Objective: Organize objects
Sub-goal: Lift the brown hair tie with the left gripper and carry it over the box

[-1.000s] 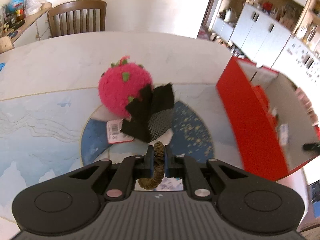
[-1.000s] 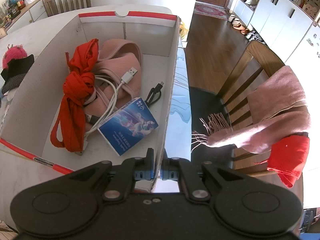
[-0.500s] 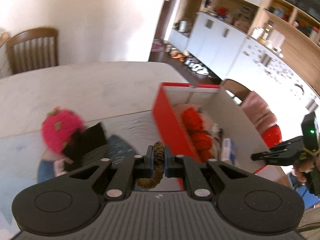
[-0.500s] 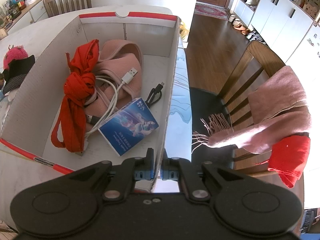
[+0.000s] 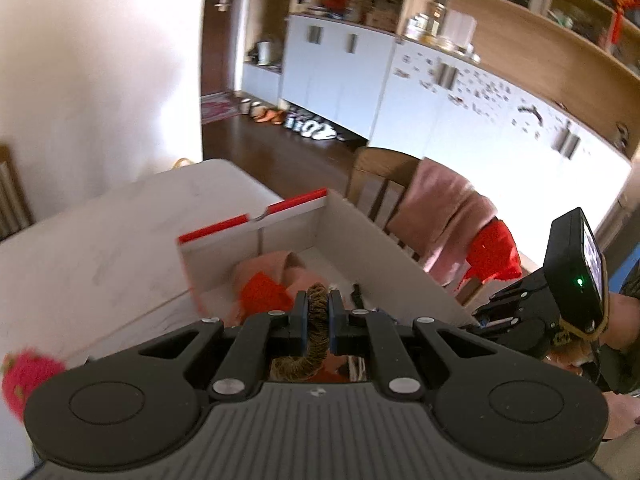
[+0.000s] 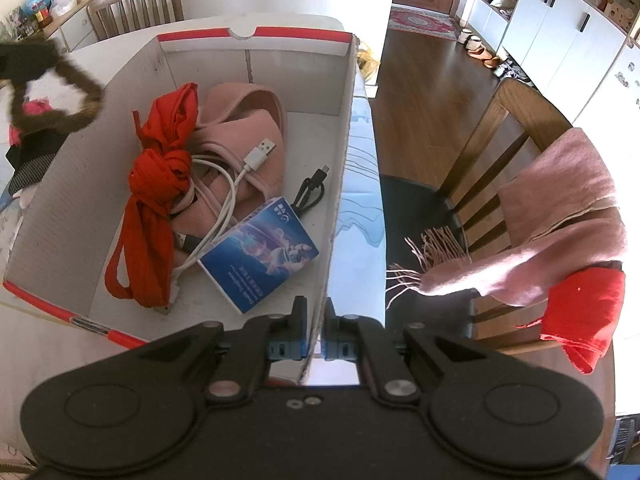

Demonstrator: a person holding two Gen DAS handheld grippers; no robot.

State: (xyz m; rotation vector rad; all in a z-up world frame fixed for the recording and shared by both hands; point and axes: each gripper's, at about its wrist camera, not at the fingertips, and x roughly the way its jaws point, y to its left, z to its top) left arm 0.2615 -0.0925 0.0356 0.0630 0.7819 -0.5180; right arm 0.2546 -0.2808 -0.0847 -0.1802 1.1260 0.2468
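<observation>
My left gripper (image 5: 318,312) is shut on a brown fuzzy hair tie (image 5: 316,332) and holds it above the left wall of the red-and-white cardboard box (image 5: 256,224). The hair tie also shows in the right wrist view (image 6: 52,92), hanging at the box's left edge. My right gripper (image 6: 314,320) is shut on the box's right wall (image 6: 340,184). Inside the box lie a red knotted cloth (image 6: 160,184), a pink band (image 6: 244,120), a white USB cable (image 6: 240,172), a black cable (image 6: 310,190) and a blue packet (image 6: 260,252).
A pink plush fruit (image 5: 28,372) lies on the table left of the box, with a black mesh item (image 6: 28,160) beside it. A wooden chair (image 6: 480,152) with a pink scarf (image 6: 560,216) and red cloth (image 6: 580,312) stands right of the table. Another chair (image 6: 136,4) stands at the far side.
My left gripper has swung right from the plush fruit, carrying the hair tie over the box's left edge. My right gripper has kept its hold on the box wall.
</observation>
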